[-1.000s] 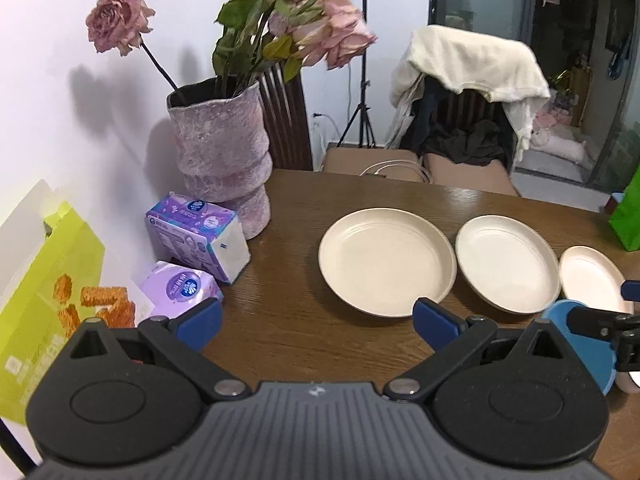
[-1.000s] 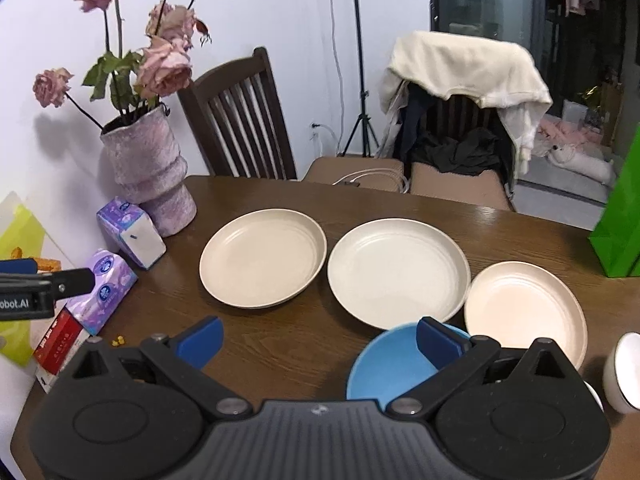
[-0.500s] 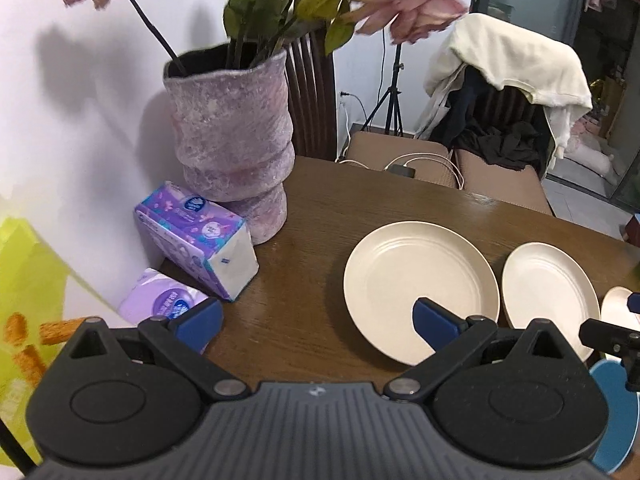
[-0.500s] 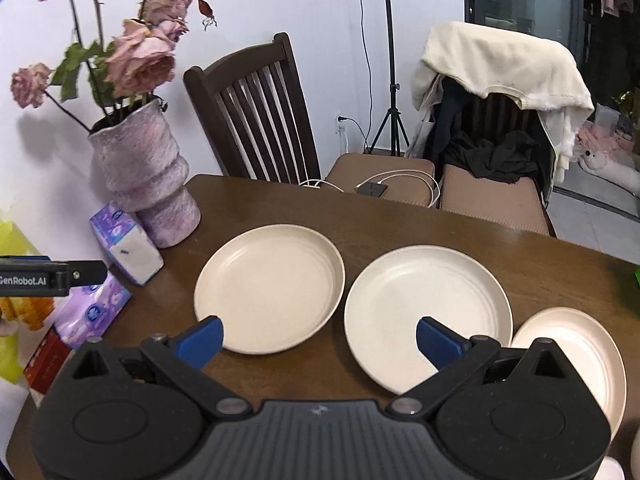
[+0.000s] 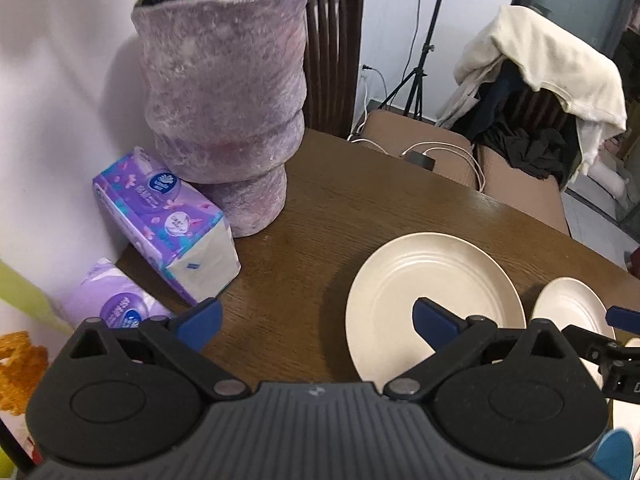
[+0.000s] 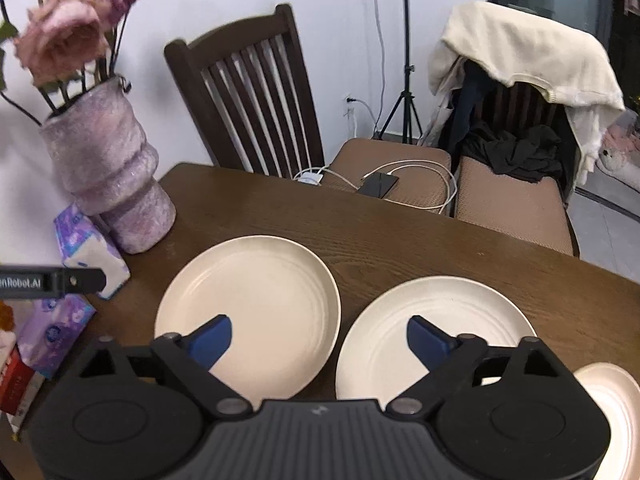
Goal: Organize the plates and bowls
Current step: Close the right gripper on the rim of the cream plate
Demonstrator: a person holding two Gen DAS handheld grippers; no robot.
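Brown wooden table (image 6: 400, 240) fills the view; right of the purple vase (image 6: 108, 168) holding roses (image 6: 60, 36), two empty cream ridged plates (image 6: 260, 292) (image 6: 440, 320). Right gripper (image 6: 319, 334) jaws just narrowed, nothing between; left gripper (image 5: 316, 320) spread, empty.

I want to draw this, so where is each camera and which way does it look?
Left wrist: sits on the left gripper, looking down at the vase, tissue pack and left plate; jaws open.
Right wrist: sits on the right gripper, looking down over the left plate and the middle plate; jaws open, just been narrowing.
Shared: vase, both plates, table.
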